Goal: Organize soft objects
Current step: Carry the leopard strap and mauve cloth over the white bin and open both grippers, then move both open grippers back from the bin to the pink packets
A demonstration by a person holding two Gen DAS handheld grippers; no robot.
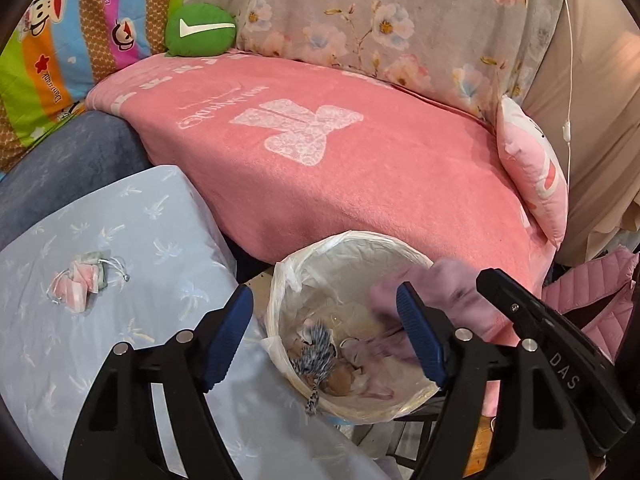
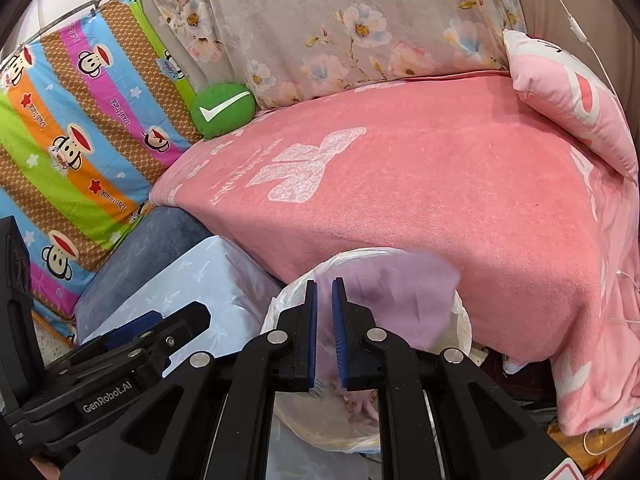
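The letters "DAS" stand in white on the black right gripper [image 1: 568, 364], seen from the left wrist. The words "GenRobot.AI" stand in white on the black left gripper [image 2: 108, 396], seen from the right wrist. Beside the green cushion [image 2: 222, 109], which bears a white tick sign, the striped monkey cloth [image 2: 80, 128] says "Dauj frank" many times. The pink blanket [image 2: 440, 184] has pale writing too faint to read.

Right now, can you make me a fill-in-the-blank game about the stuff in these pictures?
1. The round green cushion has a white ____ on it.
2. The purple cloth hangs over the white ____.
3. The big blanket on the sofa is ____.
4. The left gripper has its jaws ____.

Missing words: check mark; bin; pink; open
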